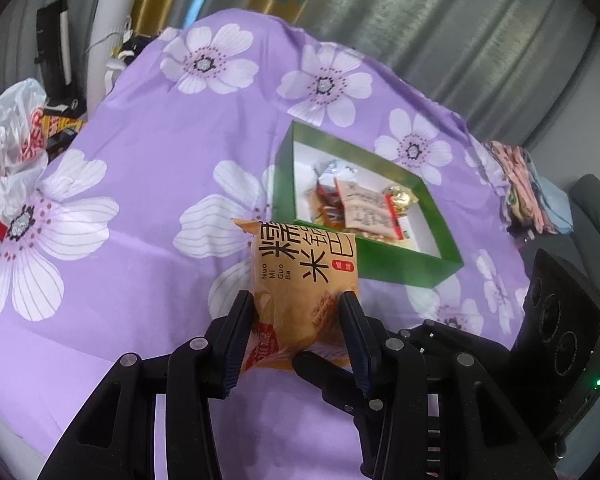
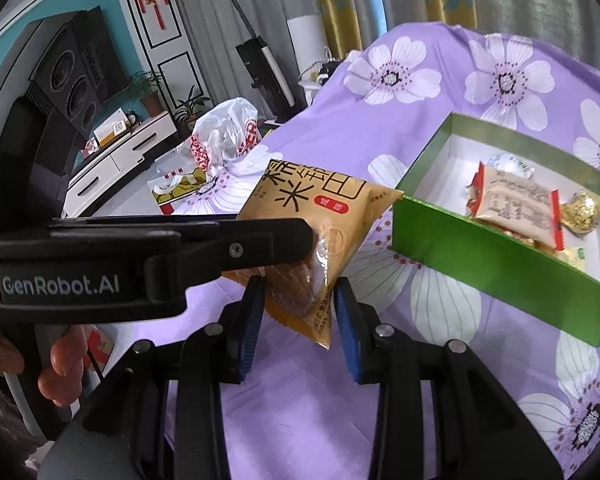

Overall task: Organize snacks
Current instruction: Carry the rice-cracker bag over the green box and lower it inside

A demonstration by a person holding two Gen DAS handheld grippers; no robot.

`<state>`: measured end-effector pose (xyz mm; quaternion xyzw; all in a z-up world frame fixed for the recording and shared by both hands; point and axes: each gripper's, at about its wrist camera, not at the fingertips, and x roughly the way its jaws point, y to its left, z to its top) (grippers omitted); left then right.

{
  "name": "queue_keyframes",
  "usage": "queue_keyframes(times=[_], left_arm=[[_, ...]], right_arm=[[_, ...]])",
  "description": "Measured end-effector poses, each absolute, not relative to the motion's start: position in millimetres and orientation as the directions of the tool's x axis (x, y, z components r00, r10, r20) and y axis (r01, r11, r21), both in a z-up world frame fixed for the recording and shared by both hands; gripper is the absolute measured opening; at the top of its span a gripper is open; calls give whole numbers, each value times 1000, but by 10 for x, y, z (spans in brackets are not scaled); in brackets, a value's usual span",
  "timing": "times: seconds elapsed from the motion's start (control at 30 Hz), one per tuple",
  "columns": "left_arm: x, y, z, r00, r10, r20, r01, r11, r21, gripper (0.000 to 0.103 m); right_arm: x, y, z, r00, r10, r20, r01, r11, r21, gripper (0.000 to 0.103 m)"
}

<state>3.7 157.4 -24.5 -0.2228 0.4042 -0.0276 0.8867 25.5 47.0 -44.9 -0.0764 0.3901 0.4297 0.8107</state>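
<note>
The left gripper (image 1: 298, 304) is closed narrowly on an orange snack packet (image 1: 304, 276), its two dark fingers pressing the packet's lower sides and holding it above a purple cloth (image 1: 160, 152) printed with white flowers. The packet is puffed like a small pillow, with large black Chinese characters, a small red label and the words "Nuo Mi Guo Ba" on its front. In the right wrist view the same snack packet (image 2: 320, 216) is seen from the side, tilted, with the left gripper's black arm crossing in front of it. The right gripper (image 2: 298, 300) is partly open, its blue-padded fingers (image 2: 346, 320) standing either side of the packet's lower corner; I cannot tell whether they touch it. A green box (image 1: 404, 268) with a white inside sits on the cloth just beyond the packet, to its right. Inside the box lie several wrapped snacks, among them a beige packet with red ends (image 2: 512, 204) and a gold-foil sweet (image 2: 582, 210). Well to the left of the box, at the cloth's edge, lies a crumpled white plastic bag (image 1: 14, 136) with red print.
</note>
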Motion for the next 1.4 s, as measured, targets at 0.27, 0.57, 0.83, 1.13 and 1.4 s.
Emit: queue_keyframes(times=[0.27,0.57,0.83,1.13,1.4], left_arm=[[-22,1469,-81,695,-224,-683,-104,909,-404,44],[43,1279,119,711,-238,-661,-44,924,-380,44],[206,1033,243,714,-263,-648,20,934,-357,44],[426,809,289,705,-285,-650,61,937,-344,44],[698,670,270,689,-313,-654,88,931,-353,44]], right_arm=[[175,355,-305,363,647,-671,-752,628,199,36],[178,195,-161,410,649,-641,-733,653,192,36],[258,-38,-83,462,635,-619,-695,693,192,36],[388,-270,-27,509,613,-604,-660,728,183,36],[560,-404,-21,537,591,-602,-633,754,174,36]])
